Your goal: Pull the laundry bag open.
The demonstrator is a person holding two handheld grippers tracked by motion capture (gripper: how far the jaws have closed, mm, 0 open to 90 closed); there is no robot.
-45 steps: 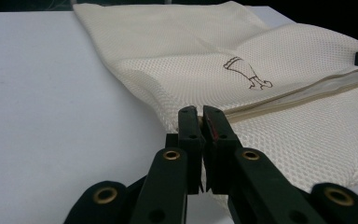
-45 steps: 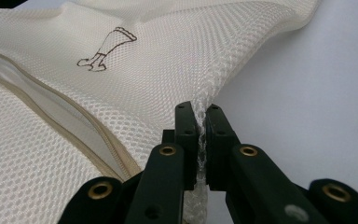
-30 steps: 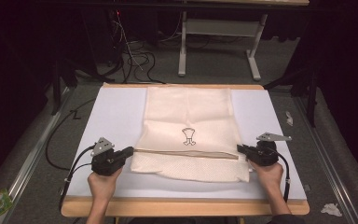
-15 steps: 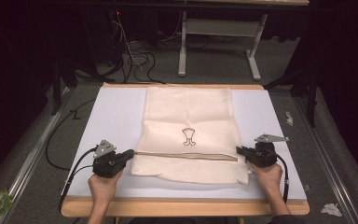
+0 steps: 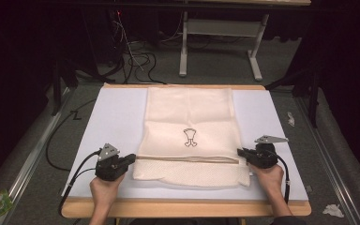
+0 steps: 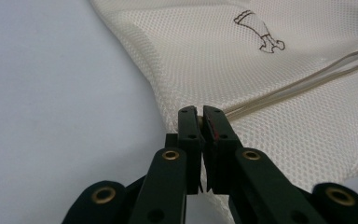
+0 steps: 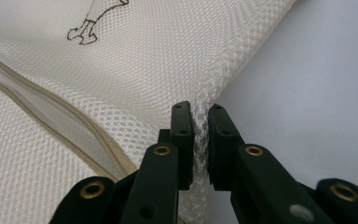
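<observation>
High view: a white mat (image 5: 117, 122) on a wooden-edged table (image 5: 183, 208) is seen under both tools. A cream mesh bag (image 5: 190, 117) is laid flat on the mat, stretched between the two sets of fingers and reaching away from them toward the far edge. A pale zipper band (image 5: 187, 159) is run across the bag from one set of fingers to the other. A small dark printed emblem (image 5: 190, 138) is placed just beyond that band, about midway between the fingers.

Left gripper (image 6: 199, 114): in the left gripper view the fingers (image 6: 189, 135) are brought together on the bag's side edge, right where the zipper band ends; a sliver of fabric is pinched between them. The mat lies to their left, the mesh to their right.

Right gripper (image 7: 200, 116): in the right gripper view the fingers (image 7: 182, 135) are clamped on the opposite side edge, with bunched mesh held in the narrow gap. The zipper band passes just to their left.
</observation>
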